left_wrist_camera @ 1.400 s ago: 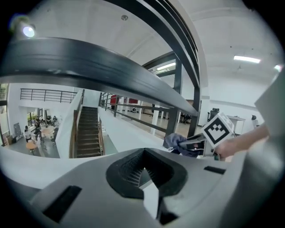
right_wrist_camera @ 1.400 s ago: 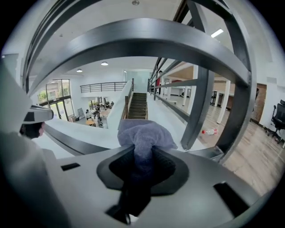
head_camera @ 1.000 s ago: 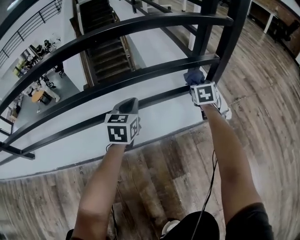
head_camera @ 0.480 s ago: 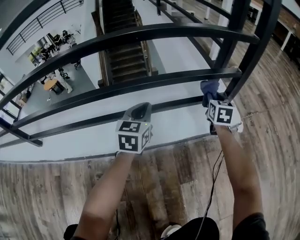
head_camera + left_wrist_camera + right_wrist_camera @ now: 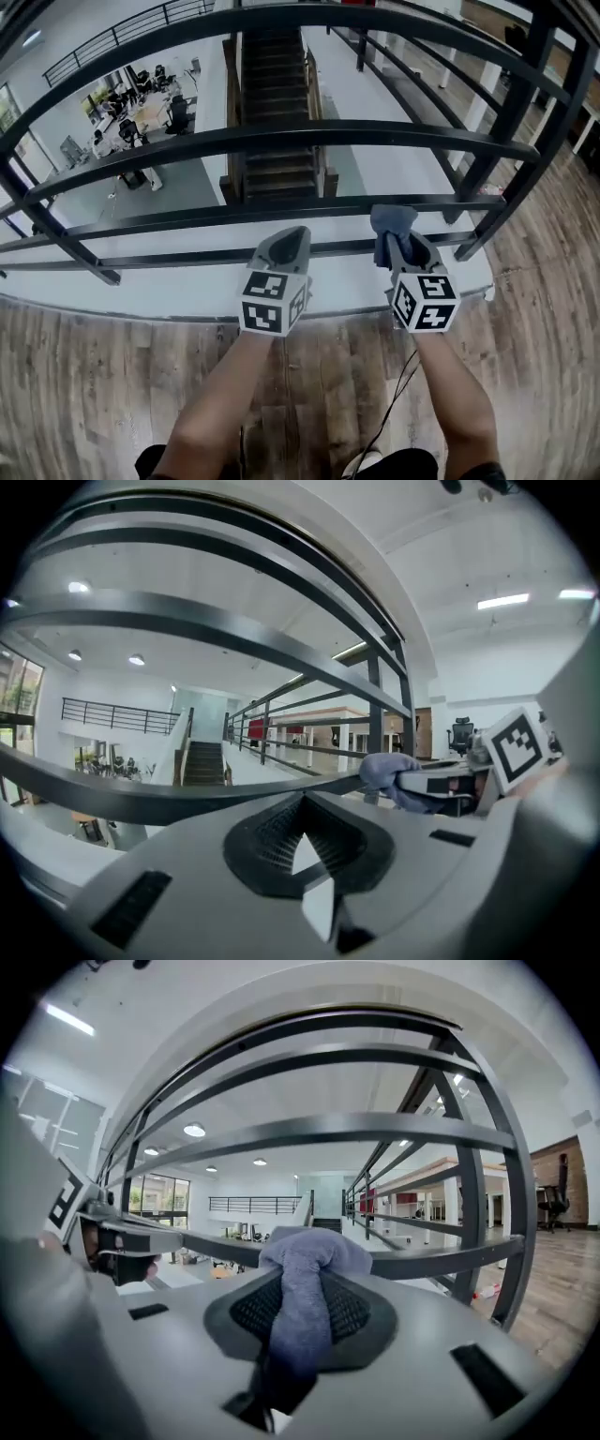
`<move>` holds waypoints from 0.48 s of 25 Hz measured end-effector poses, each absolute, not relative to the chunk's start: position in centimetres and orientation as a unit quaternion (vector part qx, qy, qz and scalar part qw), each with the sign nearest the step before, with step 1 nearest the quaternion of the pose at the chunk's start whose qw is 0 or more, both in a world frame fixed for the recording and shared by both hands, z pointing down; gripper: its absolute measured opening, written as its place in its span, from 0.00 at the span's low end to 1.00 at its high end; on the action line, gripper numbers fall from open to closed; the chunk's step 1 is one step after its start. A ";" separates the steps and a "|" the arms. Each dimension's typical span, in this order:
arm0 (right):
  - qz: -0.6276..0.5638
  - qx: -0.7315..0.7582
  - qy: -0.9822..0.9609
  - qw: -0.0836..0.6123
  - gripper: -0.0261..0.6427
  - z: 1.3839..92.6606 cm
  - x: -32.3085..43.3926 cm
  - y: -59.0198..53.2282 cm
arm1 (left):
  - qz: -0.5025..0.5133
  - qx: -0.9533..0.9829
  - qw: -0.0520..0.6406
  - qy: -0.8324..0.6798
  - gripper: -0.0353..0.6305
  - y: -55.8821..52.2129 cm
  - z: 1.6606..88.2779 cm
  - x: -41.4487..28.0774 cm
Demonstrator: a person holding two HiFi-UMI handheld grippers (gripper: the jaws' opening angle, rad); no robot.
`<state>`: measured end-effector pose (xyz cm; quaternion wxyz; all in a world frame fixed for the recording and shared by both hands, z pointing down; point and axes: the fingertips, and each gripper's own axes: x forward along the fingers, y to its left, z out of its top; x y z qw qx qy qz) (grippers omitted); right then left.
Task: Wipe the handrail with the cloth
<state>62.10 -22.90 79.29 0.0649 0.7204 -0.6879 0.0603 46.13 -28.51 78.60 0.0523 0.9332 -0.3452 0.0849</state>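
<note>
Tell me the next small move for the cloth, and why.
Probably slide the right gripper leftward along the rail: its jaws are shut on the cloth, which seems to sit against that rail, and a long stretch of rail lies to its left.

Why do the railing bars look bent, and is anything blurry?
Head view: the wide lens bows the straight rails, light even. Both gripper views: stronger fisheye with black corners; nearest rail soft in the left one, cloth crisp in the right.

Office bldg mezzanine: desks w/ chairs [image 5: 141, 105] below, staircase [image 5: 272, 94], black railing [image 5: 281, 137], wood floor [image 5: 94, 375].
</note>
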 end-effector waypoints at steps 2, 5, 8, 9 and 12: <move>0.065 0.724 -0.684 0.059 0.17 72.7 60.2 -22.5 | 0.090 0.928 0.056 -0.357 0.05 -28.5 72.4 44.0; 0.064 0.734 -0.674 0.057 0.17 61.1 55.6 -20.8 | 0.094 0.925 0.046 -0.366 0.05 -28.1 60.8 39.4; 0.057 0.737 -0.672 0.044 0.17 51.7 50.6 -18.2 | 0.088 0.926 0.042 -0.364 0.05 -26.7 52.1 34.7; 0.057 0.735 -0.674 0.036 0.17 49.2 49.5 -17.3 | 0.088 0.927 0.042 -0.361 0.05 -25.9 50.1 33.5; 0.058 0.724 -0.687 0.019 0.17 44.8 46.7 -14.6 | 0.091 0.925 0.046 -0.365 0.05 -23.7 46.9 30.6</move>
